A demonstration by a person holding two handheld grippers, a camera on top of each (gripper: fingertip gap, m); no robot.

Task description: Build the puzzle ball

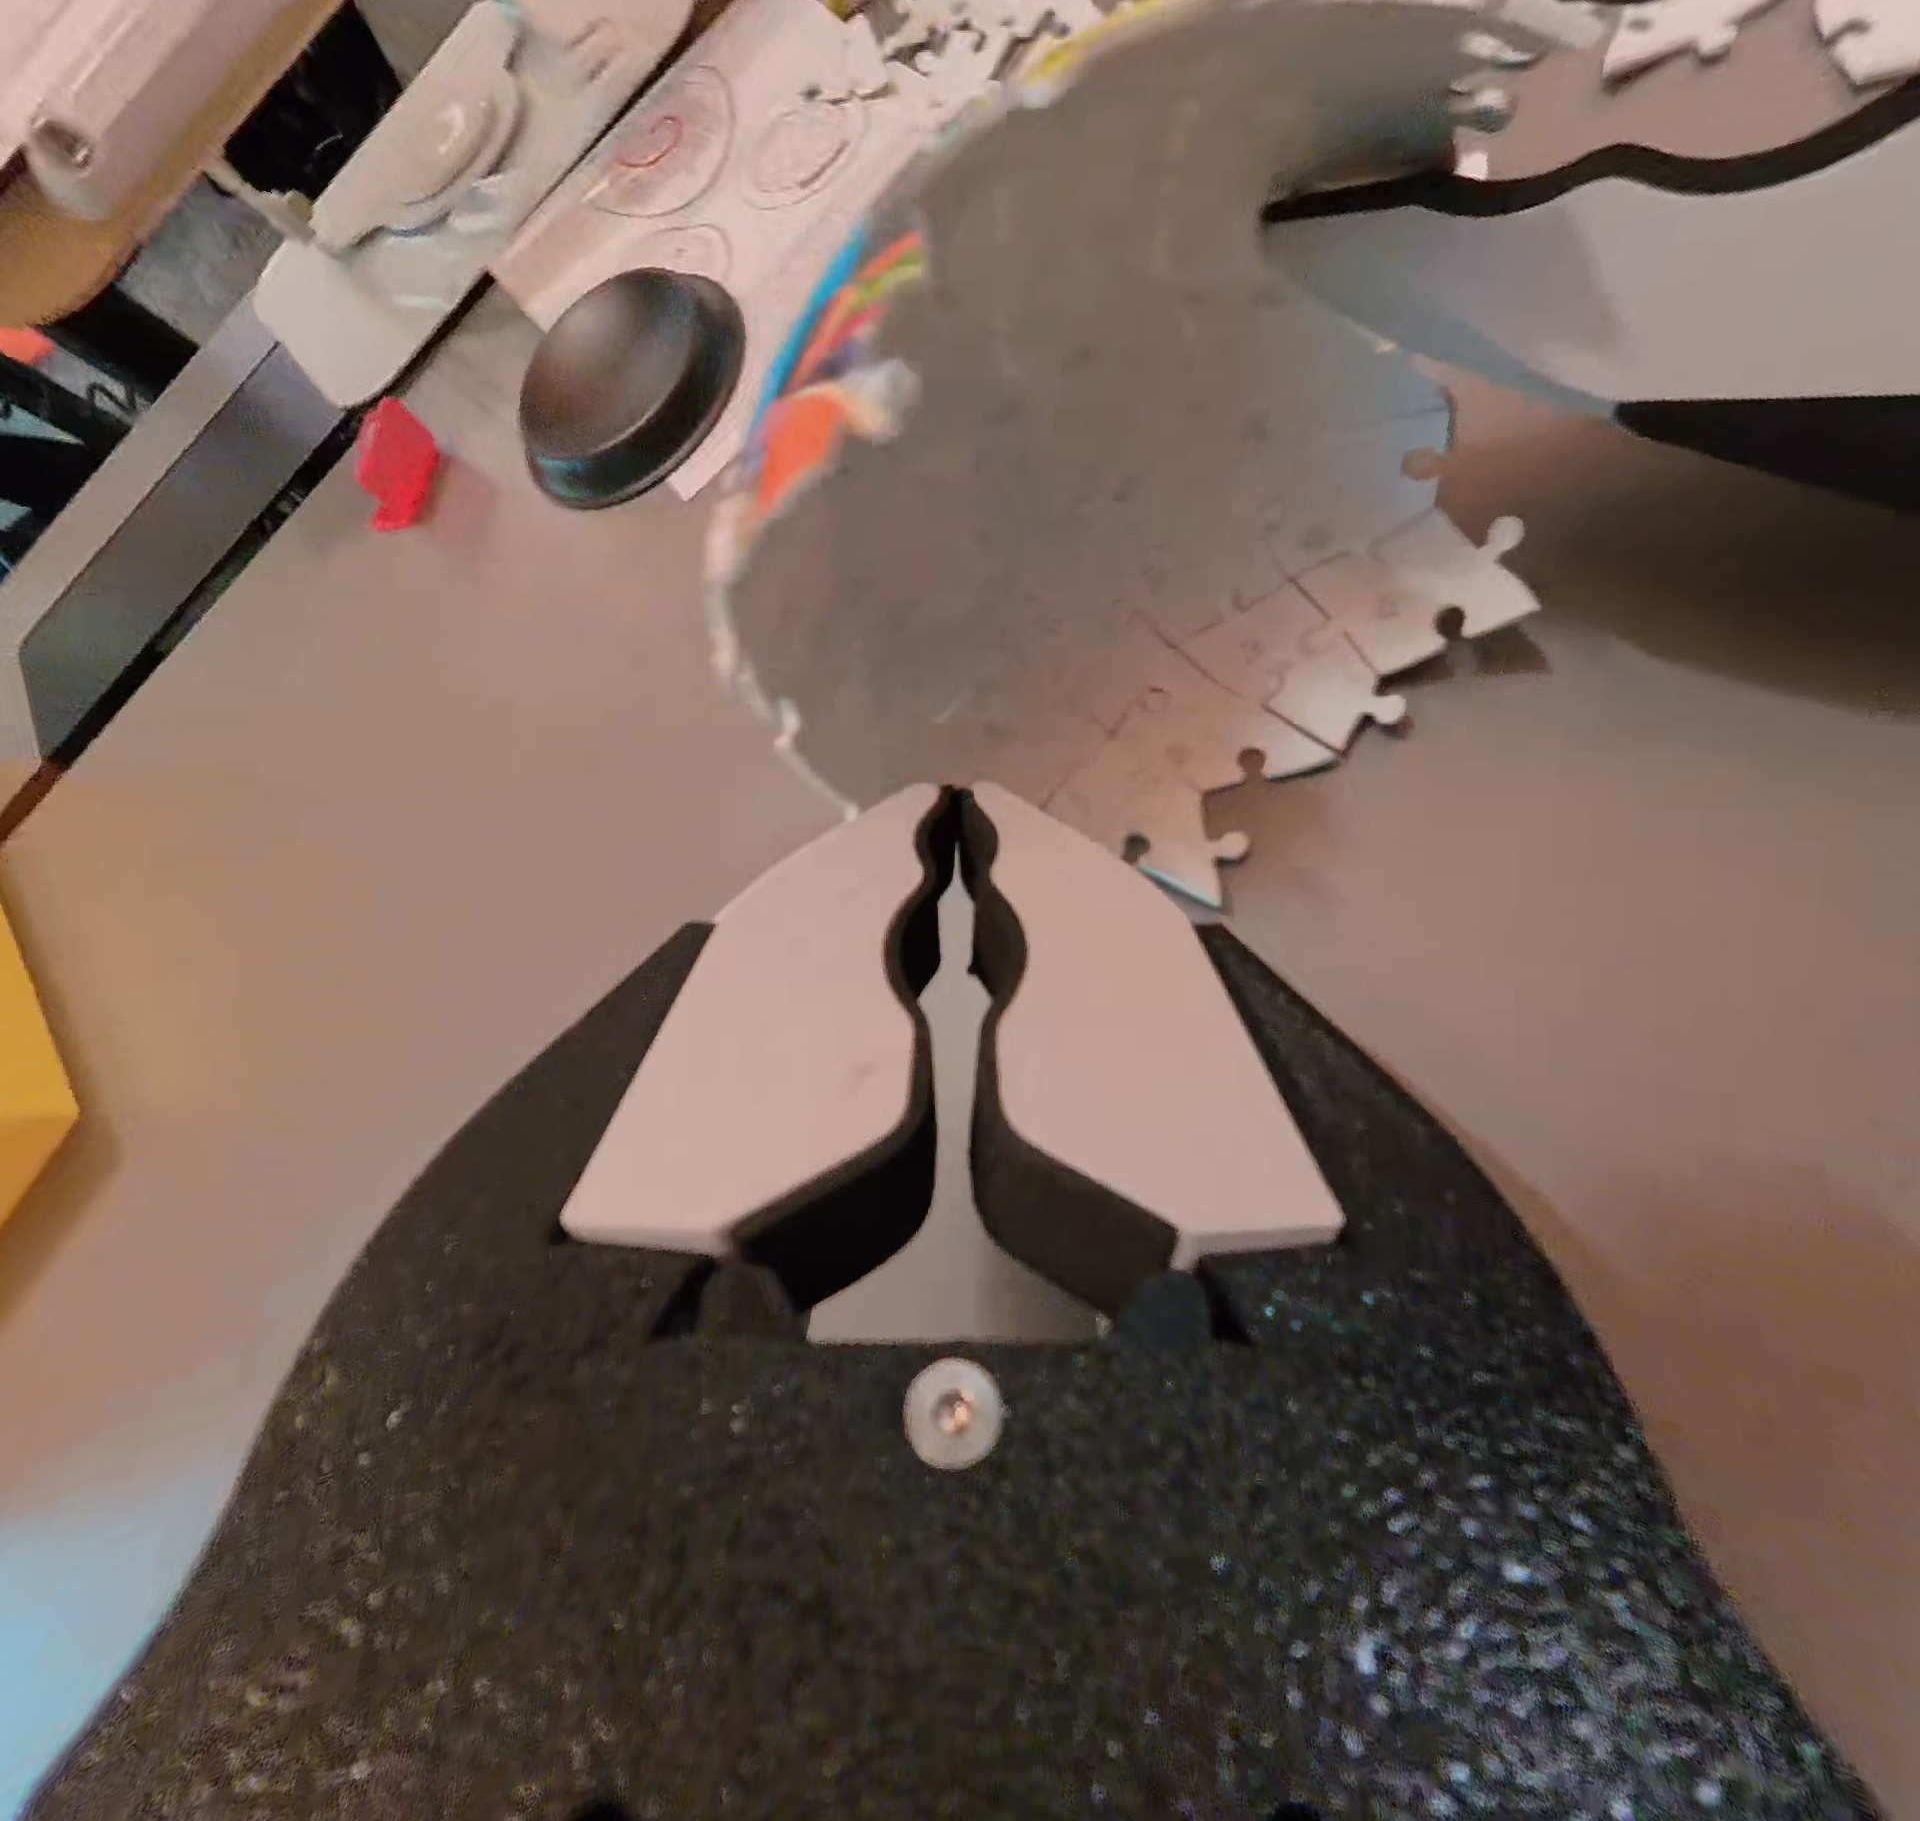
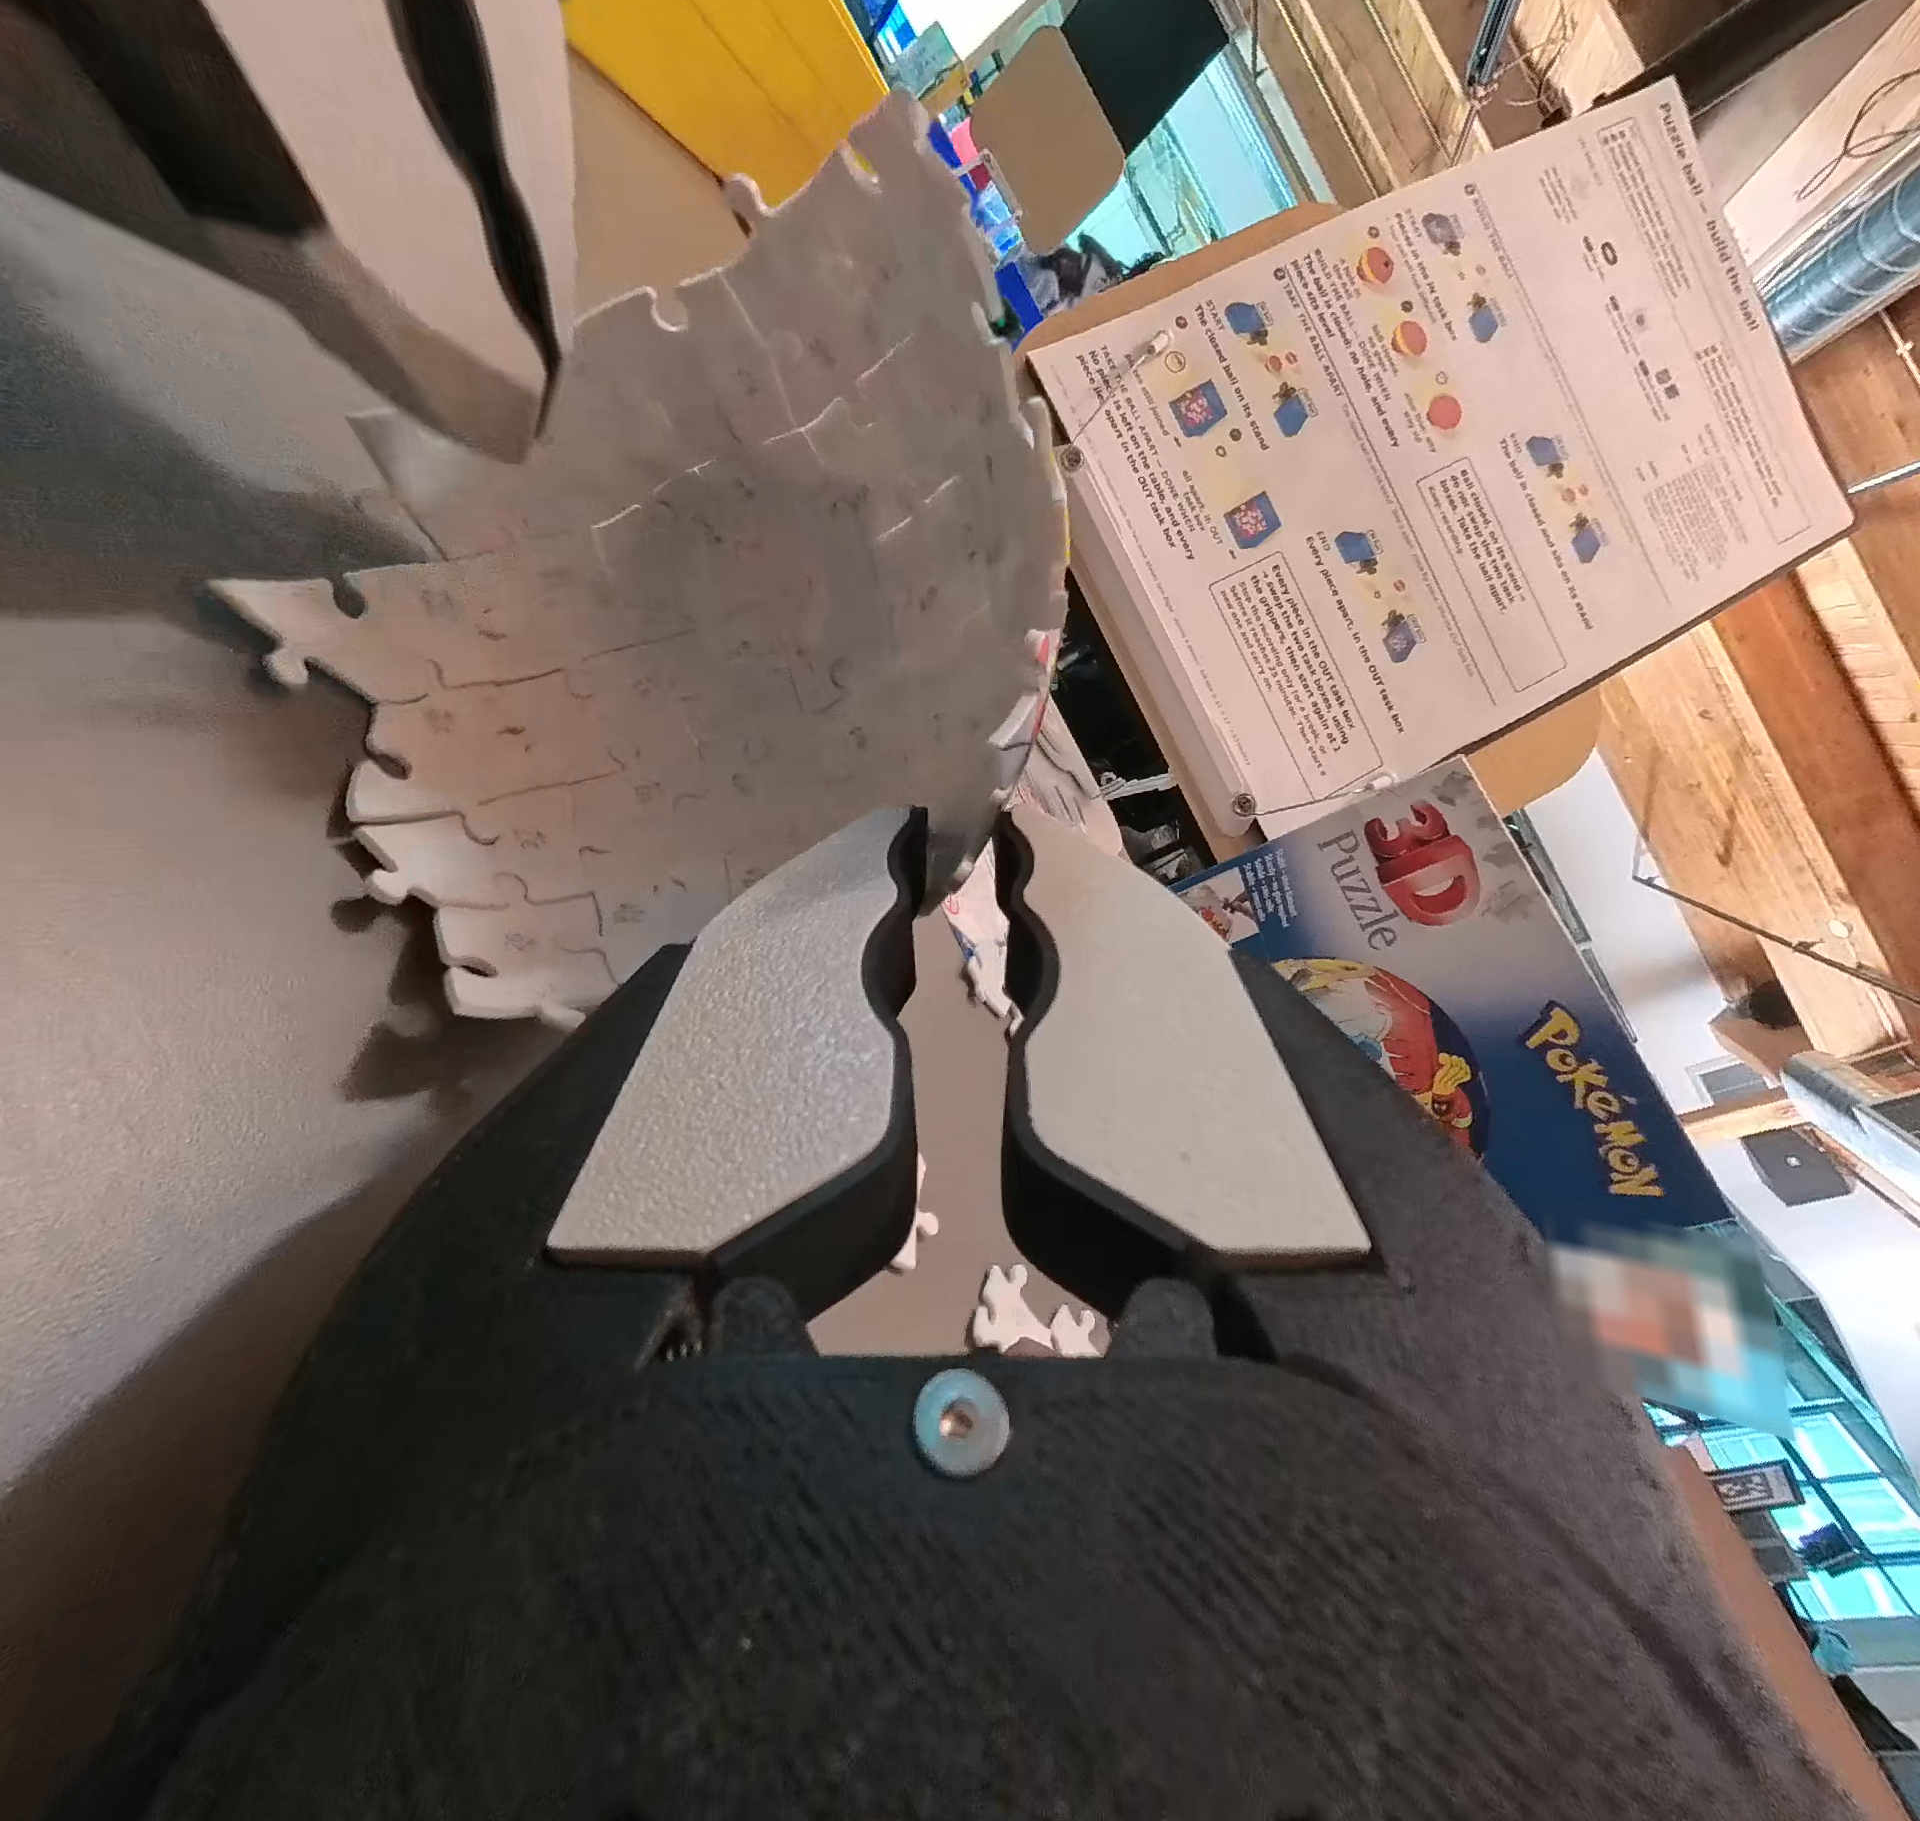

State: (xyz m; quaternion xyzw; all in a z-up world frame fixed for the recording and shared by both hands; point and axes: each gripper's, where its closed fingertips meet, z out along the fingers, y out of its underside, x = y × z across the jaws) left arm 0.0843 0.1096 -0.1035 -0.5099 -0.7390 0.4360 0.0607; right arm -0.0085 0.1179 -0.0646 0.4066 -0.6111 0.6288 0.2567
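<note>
Firmly between both tongs (image 1: pixel 953 815) (image 2: pixel 956 841): curved puzzle shell (image 1: pixel 1091 524) (image 2: pixel 727 566).

I am watching my right gripper (image 2: pixel 954 836) pinching the lower edge of the curved puzzle shell (image 2: pixel 727 566), grey inner side facing me. The left gripper (image 2: pixel 457 213) is reaching in from the upper left, touching the shell's top. A printed instruction sheet (image 2: pixel 1455 441) and the blue puzzle box (image 2: pixel 1475 1023) are sitting to the right.

red clip (image 1: pixel 400 463) | yellow box (image 1: pixel 26 1070) | instruction sheet (image 2: pixel 1444 441) | possibly clipboard
</note>
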